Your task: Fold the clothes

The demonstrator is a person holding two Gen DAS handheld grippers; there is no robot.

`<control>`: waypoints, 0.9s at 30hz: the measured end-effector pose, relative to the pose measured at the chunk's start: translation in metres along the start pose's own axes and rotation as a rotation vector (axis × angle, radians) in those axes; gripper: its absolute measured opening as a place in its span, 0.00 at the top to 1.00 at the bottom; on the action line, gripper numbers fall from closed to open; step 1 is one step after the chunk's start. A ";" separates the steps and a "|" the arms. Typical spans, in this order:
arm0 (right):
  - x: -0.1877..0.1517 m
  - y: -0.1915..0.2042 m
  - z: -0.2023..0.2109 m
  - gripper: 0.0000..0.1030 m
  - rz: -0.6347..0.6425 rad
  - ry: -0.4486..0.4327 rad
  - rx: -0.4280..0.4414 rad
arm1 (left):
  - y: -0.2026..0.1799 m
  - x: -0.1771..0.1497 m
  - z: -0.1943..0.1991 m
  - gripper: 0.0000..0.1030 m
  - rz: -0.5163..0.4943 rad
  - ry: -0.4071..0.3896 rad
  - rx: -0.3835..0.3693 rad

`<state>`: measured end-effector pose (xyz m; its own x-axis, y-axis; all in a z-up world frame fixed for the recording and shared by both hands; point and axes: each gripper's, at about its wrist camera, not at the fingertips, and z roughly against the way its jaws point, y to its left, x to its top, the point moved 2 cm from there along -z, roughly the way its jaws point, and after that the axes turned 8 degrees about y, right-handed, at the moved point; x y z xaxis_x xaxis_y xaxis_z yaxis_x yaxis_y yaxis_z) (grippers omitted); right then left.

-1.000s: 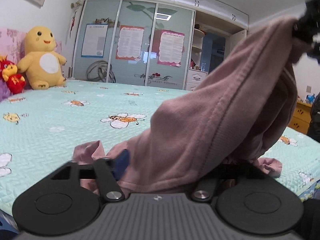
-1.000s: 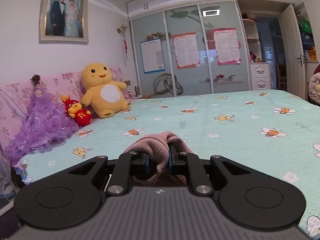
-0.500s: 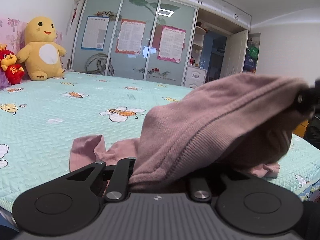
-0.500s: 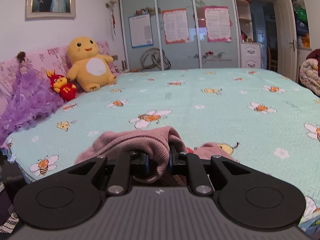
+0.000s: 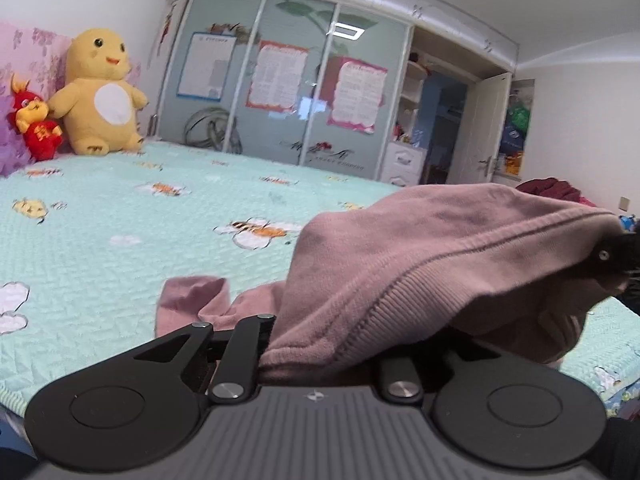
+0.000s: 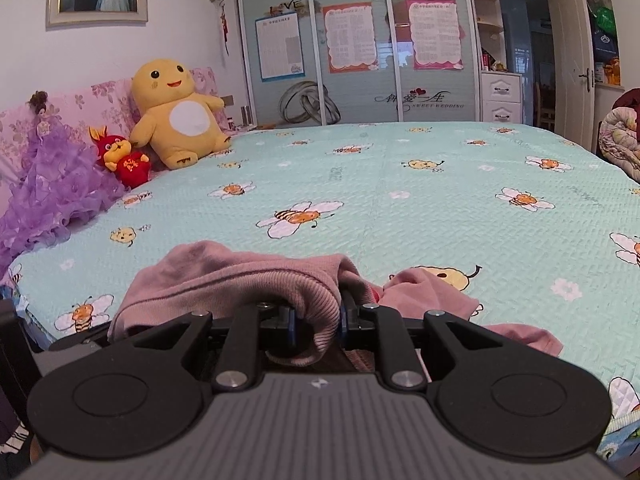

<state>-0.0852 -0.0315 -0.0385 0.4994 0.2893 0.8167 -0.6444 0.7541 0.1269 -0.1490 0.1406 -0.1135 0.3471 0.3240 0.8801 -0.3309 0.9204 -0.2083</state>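
A dusty-pink knit garment (image 5: 420, 256) is stretched between both grippers just above the mint bee-print bedspread (image 5: 120, 216). My left gripper (image 5: 316, 332) has the ribbed hem between its jaws, which are opening slightly; the cloth hides its right finger. In the left wrist view the other gripper (image 5: 616, 256) pinches the far end of the hem at the right edge. In the right wrist view my right gripper (image 6: 316, 312) is shut on a fold of the ribbed hem (image 6: 312, 320). The rest of the garment (image 6: 432, 292) lies crumpled on the bedspread (image 6: 400, 168).
A yellow plush toy (image 6: 176, 116), a red plush (image 6: 124, 160) and a purple frilly doll dress (image 6: 52, 196) stand along the pink headboard at the left. Wardrobe doors (image 6: 360, 40) close off the far side. A rolled quilt (image 6: 620, 140) lies at the right.
The right gripper came down, so the raised stretch of cloth dropped low over the bed. The left jaws closed on the hem, which earlier hung loose across them.
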 end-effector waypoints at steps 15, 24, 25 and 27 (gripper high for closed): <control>-0.015 0.003 -0.021 0.27 0.000 0.122 -0.042 | 0.014 -0.010 -0.026 0.14 0.018 0.174 0.113; -0.024 0.003 -0.036 0.24 0.005 0.194 -0.051 | 0.016 -0.016 -0.030 0.11 0.024 0.213 0.129; -0.025 0.003 -0.038 0.24 0.001 0.204 -0.052 | 0.015 -0.017 -0.030 0.10 0.019 0.218 0.130; -0.027 0.001 -0.042 0.24 -0.012 0.221 -0.057 | 0.015 -0.019 -0.032 0.10 0.010 0.232 0.134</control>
<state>-0.0751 -0.0138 -0.0838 0.6251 0.3978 0.6716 -0.6075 0.7881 0.0987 -0.1321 0.1550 -0.1471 0.5301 0.3884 0.7538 -0.4431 0.8848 -0.1443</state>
